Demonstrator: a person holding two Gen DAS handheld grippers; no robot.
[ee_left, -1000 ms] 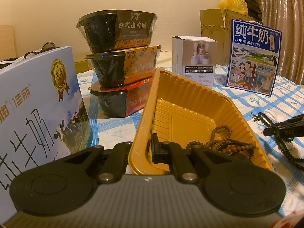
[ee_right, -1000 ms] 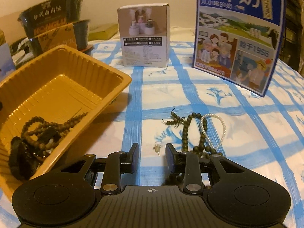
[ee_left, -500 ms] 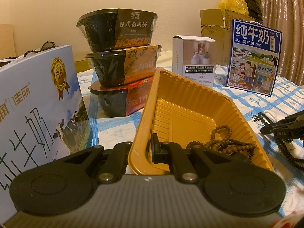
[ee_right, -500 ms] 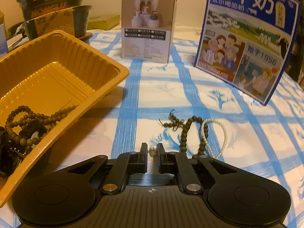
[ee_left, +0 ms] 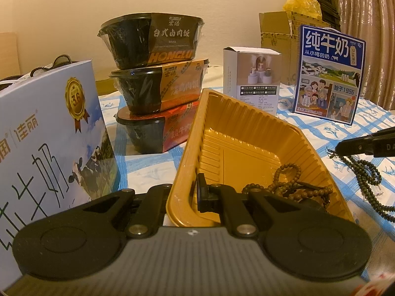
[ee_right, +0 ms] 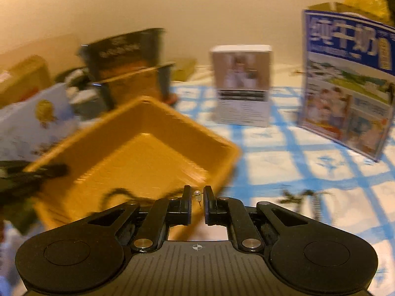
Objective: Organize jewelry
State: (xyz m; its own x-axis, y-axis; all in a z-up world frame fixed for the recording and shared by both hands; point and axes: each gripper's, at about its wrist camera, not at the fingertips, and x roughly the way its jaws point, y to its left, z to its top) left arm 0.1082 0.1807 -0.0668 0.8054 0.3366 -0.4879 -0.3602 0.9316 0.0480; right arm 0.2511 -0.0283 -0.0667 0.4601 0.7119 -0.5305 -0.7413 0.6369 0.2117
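Note:
A yellow plastic tray [ee_left: 246, 128] stands tilted on the blue-checked cloth. My left gripper [ee_left: 184, 194] is shut on its near rim. Brown bead strings [ee_left: 286, 185] lie in the tray's low corner. My right gripper [ee_right: 197, 197] is shut on a small pearl earring [ee_right: 197, 193] and holds it just over the tray's near edge [ee_right: 217, 172]. It shows in the left wrist view as a dark tip [ee_left: 358, 145] at the right. Dark green beads [ee_left: 365, 175] lie on the cloth right of the tray.
Three stacked black food bowls [ee_left: 153, 83] stand behind the tray. A milk box [ee_left: 44, 133] is at the left, a white box [ee_left: 251, 76] and a blue milk carton [ee_left: 328, 74] at the back right. The right wrist view is blurred.
My right gripper closed on the pearl earring on the cloth, lifted it and swung left toward the tray. The left gripper kept hold of the tray rim.

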